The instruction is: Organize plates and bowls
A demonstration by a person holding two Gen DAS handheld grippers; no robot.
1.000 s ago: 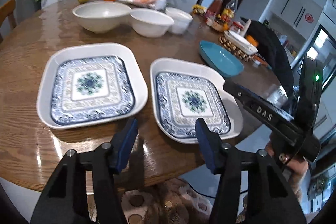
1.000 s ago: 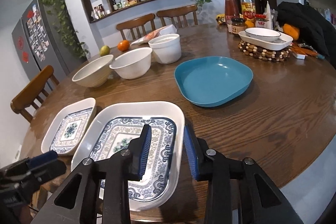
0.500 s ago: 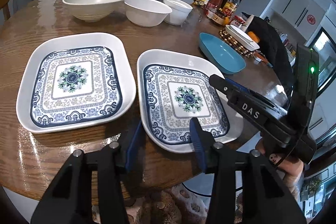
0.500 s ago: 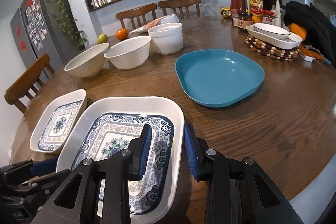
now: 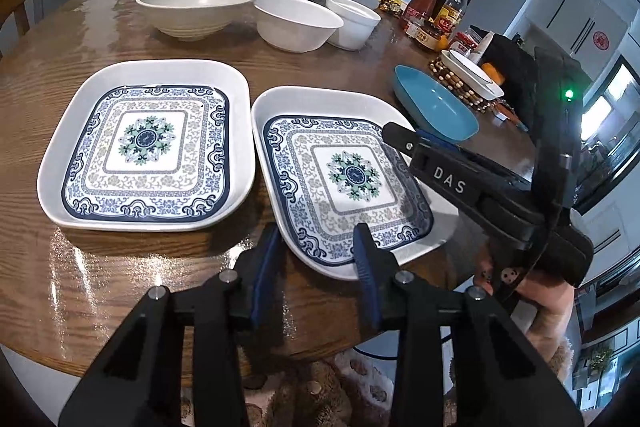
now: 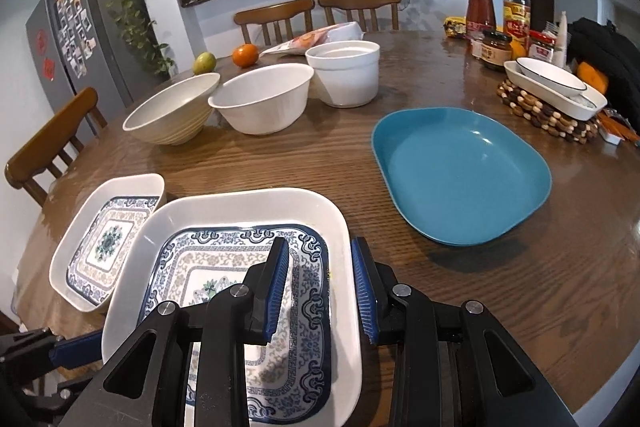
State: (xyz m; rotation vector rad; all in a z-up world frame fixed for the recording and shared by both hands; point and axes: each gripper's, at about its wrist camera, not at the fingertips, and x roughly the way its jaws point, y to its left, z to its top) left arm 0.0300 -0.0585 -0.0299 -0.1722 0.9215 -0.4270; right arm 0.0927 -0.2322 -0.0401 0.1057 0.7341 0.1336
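Two white square plates with blue patterns lie side by side on the wooden table (image 5: 132, 291). The left plate (image 5: 148, 147) lies flat. The right plate (image 5: 348, 179) has my right gripper (image 6: 320, 287) shut on its right rim, one finger inside and one outside; from the left wrist that gripper (image 5: 400, 139) reaches in from the right. My left gripper (image 5: 316, 259) straddles that plate's near-left corner. Its jaws are closing, and the pads do not visibly press the rim. Three white bowls (image 5: 296, 23) stand in a row at the back. A blue plate (image 6: 460, 171) lies to the right.
Sauce bottles (image 6: 516, 7), jars and a small white dish on a beaded trivet (image 6: 552, 103) crowd the far right, beside a black bag (image 6: 608, 63). Fruit (image 6: 245, 55) and a packet lie behind the bowls. Wooden chairs ring the table. The near table edge is just under my grippers.
The left gripper's jaws narrowed around the right plate's near corner. The right gripper moved left with the plate in it, so that plate now lies closer to the left plate.
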